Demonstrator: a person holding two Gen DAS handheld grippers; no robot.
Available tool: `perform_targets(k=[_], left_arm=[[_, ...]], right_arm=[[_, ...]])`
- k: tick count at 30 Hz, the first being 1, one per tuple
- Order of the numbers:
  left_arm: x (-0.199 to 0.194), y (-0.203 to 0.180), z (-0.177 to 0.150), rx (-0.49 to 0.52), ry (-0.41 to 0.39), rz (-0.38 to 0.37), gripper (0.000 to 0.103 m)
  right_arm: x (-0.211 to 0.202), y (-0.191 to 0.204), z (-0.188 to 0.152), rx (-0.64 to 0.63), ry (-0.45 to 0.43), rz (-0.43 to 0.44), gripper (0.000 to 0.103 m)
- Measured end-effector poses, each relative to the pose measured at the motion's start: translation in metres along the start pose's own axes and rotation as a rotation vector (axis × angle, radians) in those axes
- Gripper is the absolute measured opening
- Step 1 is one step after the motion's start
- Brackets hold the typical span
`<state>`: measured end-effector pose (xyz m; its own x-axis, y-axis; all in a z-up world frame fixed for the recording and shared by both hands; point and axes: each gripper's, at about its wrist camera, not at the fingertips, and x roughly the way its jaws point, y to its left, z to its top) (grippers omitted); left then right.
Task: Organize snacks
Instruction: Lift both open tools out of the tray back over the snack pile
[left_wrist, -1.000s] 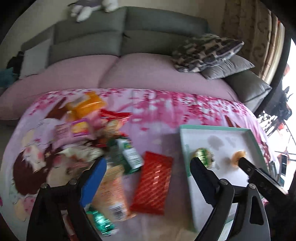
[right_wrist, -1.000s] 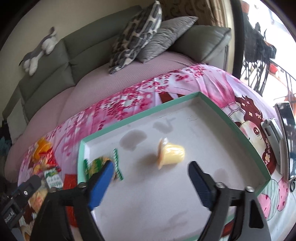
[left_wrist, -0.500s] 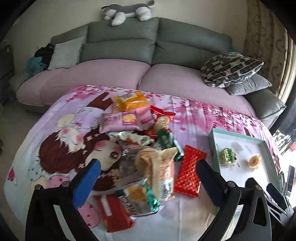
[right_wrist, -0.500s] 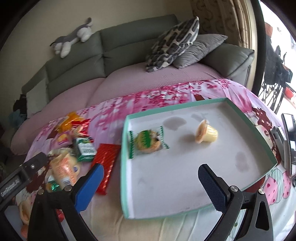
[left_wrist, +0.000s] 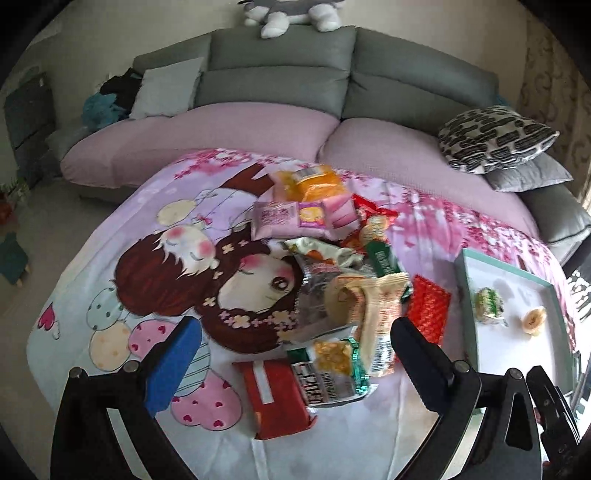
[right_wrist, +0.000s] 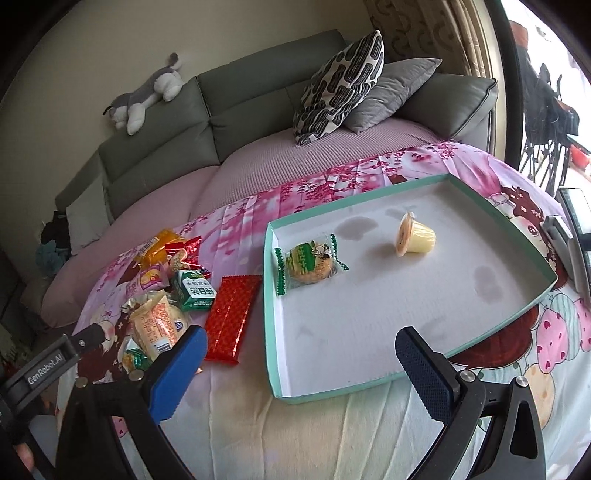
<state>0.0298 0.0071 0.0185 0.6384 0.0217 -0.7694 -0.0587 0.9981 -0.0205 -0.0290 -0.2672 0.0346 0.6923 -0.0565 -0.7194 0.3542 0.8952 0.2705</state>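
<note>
With two snacks lying in the tray (right_wrist: 498, 236) at frame centre, the left gripper (left_wrist: 295, 354) and right gripper (right_wrist: 301, 363), both wide and empty, are hovering between picks; next, seize a packet from the snack pile (left_wrist: 343, 291).

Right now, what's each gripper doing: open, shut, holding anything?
Left gripper: open, empty, jaws just widened above the snack pile.
Right gripper: open, empty, jaws just widened over the tray.
</note>
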Motion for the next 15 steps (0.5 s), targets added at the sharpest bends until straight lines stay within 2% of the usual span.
perform_targets(k=[4,9,15], left_arm=[[0.012,0.019,-0.002,-0.075,0.076,0.038,0.102],[0.026,0.041,-0.007,-0.174,0.163,0.047,0.102],[0.044,0.062,-0.018,-0.287,0.28,-0.013,0.102]], right_arm=[[0.004,0.003,-0.001,-0.02,0.014,-0.007,0.103],[0.013,0.018,-0.007,-0.085,0.057,0.005,0.103],[0.025,0.04,-0.018,-0.134,0.126,0.075,0.103]])
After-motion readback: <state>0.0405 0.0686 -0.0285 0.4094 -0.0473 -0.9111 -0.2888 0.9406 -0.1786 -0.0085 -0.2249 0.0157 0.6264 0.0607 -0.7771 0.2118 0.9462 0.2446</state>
